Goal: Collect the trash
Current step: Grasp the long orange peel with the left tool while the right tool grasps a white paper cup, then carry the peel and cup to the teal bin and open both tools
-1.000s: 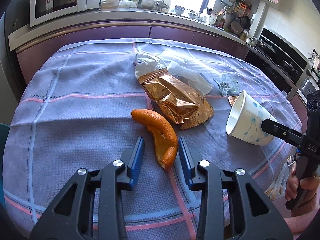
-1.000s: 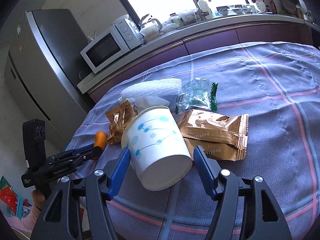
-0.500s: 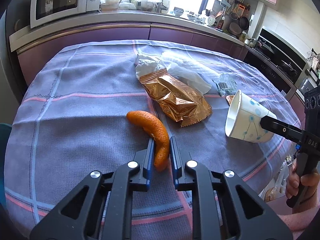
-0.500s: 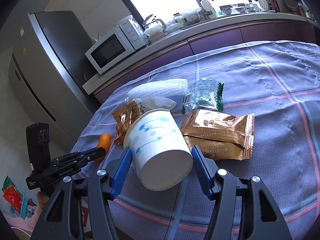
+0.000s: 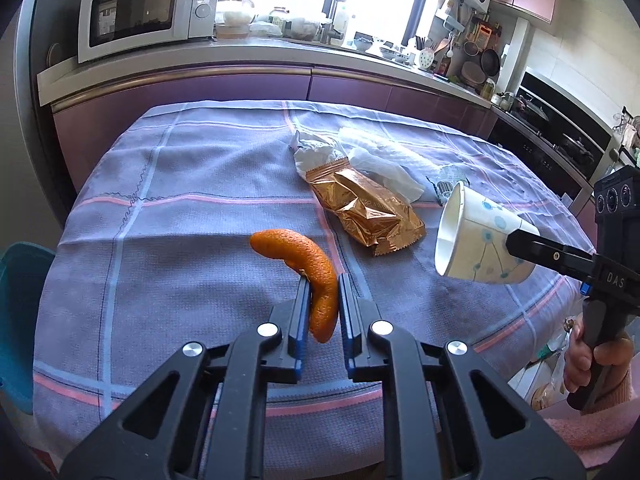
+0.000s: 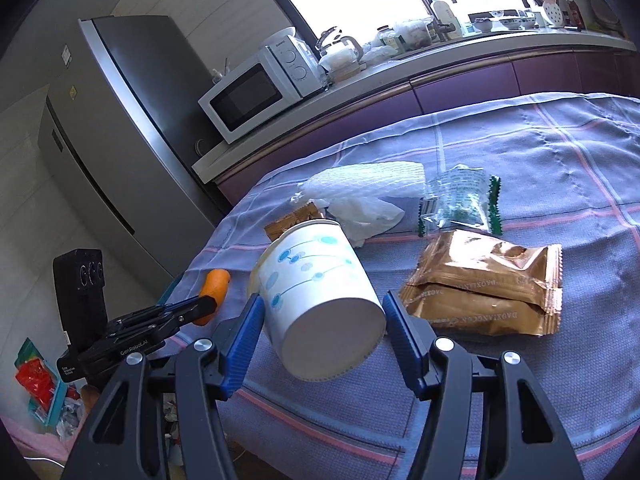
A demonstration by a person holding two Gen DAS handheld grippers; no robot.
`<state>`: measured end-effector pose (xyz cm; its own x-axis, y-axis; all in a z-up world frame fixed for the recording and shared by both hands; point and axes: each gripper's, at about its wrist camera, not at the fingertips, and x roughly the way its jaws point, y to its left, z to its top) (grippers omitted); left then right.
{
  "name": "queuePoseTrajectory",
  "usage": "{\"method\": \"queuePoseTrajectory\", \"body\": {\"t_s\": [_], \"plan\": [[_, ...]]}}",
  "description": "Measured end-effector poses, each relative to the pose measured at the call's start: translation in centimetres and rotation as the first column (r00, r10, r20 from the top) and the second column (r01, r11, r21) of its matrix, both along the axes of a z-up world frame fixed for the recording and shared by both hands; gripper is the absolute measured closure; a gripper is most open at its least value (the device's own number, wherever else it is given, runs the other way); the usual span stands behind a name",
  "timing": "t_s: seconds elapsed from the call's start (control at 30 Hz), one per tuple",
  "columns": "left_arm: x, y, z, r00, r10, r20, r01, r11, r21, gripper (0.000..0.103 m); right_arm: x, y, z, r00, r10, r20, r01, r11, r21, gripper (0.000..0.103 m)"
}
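A curved piece of orange peel [image 5: 308,260] is pinched at its near end between the pads of my left gripper [image 5: 323,280], which is shut on it just above the checked purple tablecloth [image 5: 180,200]. The peel [image 6: 214,282] and left gripper [image 6: 200,308] also show at the left of the right wrist view. My right gripper [image 6: 323,299] is shut on a white paper cup [image 6: 316,280] with blue dots, gripped near its base, tilted, mouth pointing away. In the left wrist view that cup [image 5: 476,236] hangs above the table's right side.
On the cloth lie a gold snack wrapper [image 5: 364,208], two more gold wrappers [image 6: 484,284], a white foam net [image 6: 360,180], a crumpled tissue [image 6: 360,216] and a clear green-edged wrapper [image 6: 460,204]. A teal chair [image 5: 20,312] stands left; a microwave [image 5: 148,12] sits behind.
My left gripper's jaws closed onto the orange peel and lifted its near end off the cloth. The right gripper has raised the cup slightly and tilted it.
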<state>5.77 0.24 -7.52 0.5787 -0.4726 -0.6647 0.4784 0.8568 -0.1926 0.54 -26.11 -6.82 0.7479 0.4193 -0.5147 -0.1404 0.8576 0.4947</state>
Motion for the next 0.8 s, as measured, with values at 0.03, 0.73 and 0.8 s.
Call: {"method": "queuePoseTrajectory", "body": {"t_s": [0.03, 0.73, 0.8], "plan": [[-0.1, 0.3, 0.1, 1.0, 0.006, 0.004, -0.006, 1.0, 0.0, 0.089, 0.2, 0.3, 0.0, 1.0, 0.01, 0.001, -0.01, 1.0, 0.002, 0.044], [-1.4, 9.9, 2.0, 0.978, 0.201, 0.052, -0.199, 0.979, -0.046, 0.089, 5.8, 11.3, 2.1, 0.947, 0.319, 0.024, -0.32, 0.948, 0.007, 0.044], [-1.4, 11.1, 2.2, 0.971, 0.231, 0.056, -0.228, 0.972, -0.047, 0.089, 6.5, 12.6, 2.4, 0.937, 0.348, 0.026, -0.348, 0.938, 0.003, 0.044]]}}
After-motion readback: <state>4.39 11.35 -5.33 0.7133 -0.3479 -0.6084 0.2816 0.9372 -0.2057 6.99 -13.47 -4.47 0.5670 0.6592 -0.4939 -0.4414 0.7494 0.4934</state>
